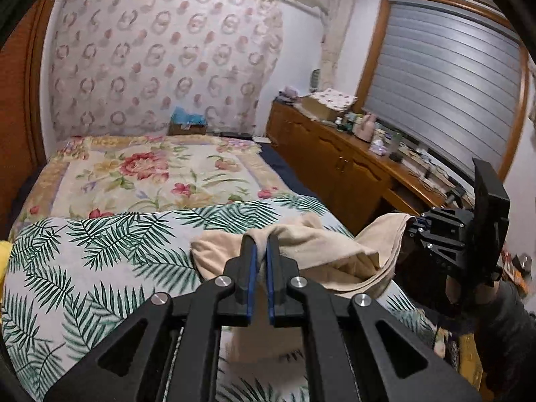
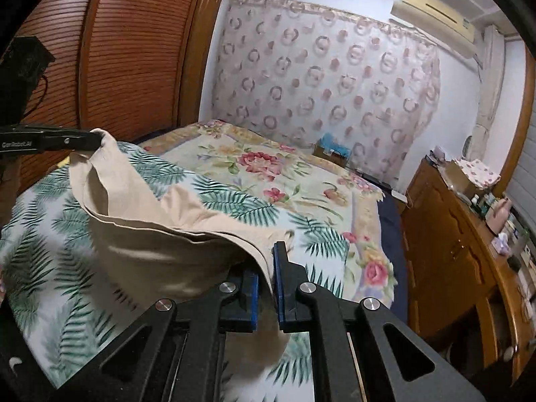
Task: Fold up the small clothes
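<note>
Beige cloth garment (image 1: 301,248) is pinched at both ends and hangs slack between the two tools, lifted off the palm-leaf print sheet (image 1: 83,268). Left gripper (image 1: 262,244): blue pads (image 1: 253,268) nearly together, fabric edge clamped between them, rest of the piece draped right and down. Right gripper (image 2: 268,261): jaws narrow, another edge of the same garment (image 2: 160,234) caught between its blue pads, cloth sagging in a pouch toward the left tool. From the left wrist view the right gripper (image 1: 413,231) shows side-on at the far right with the beige edge running into its tip; a dark sleeve (image 1: 502,328) is below it. From the right wrist view the left gripper (image 2: 97,140) holds the upper corner at far left. Under the garment is the bed (image 2: 385,227); beyond the palm sheet lies a floral blanket (image 1: 150,174). Further back: patterned curtain (image 1: 160,53) on the wall, wooden cabinet (image 1: 335,160) with clutter on top, grey blinds (image 1: 442,77), louvred wooden door (image 2: 134,40).
</note>
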`<state>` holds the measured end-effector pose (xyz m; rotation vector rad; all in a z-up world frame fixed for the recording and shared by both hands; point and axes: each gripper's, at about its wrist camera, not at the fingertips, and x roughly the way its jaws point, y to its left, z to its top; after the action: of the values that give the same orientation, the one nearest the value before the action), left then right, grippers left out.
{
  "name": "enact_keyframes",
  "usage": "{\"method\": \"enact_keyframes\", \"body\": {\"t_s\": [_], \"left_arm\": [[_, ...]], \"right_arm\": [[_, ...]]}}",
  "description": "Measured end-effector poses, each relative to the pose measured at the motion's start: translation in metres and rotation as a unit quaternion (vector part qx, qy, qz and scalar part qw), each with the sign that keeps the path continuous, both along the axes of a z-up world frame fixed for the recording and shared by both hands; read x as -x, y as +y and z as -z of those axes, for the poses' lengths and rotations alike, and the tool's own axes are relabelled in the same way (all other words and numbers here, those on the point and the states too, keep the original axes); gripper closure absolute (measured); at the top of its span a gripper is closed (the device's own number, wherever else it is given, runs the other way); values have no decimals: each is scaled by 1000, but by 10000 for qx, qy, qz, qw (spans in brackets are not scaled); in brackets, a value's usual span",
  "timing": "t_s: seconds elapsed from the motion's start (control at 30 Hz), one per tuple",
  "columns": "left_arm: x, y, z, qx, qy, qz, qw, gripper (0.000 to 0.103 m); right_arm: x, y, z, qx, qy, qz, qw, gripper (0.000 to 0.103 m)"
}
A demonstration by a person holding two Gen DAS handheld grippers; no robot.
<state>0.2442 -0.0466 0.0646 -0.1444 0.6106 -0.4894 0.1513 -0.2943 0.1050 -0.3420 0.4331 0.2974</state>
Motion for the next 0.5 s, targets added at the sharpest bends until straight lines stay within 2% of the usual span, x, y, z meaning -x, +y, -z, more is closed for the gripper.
{"method": "enact_keyframes", "body": {"t_s": [0.23,0.43,0.5], "left_arm": [[-52,12,18,67,153,-211,9996,98],[-76,20,28,36,200,-381,9991,98],[-77,18,32,-42,243,-355,9991,98]], "right_arm": [[-74,-1,12,-74,320,-35,9995,96],[-122,9,16,99,431,-113,9990,96],[-138,9,18,34,597,-23,9982,96]]}}
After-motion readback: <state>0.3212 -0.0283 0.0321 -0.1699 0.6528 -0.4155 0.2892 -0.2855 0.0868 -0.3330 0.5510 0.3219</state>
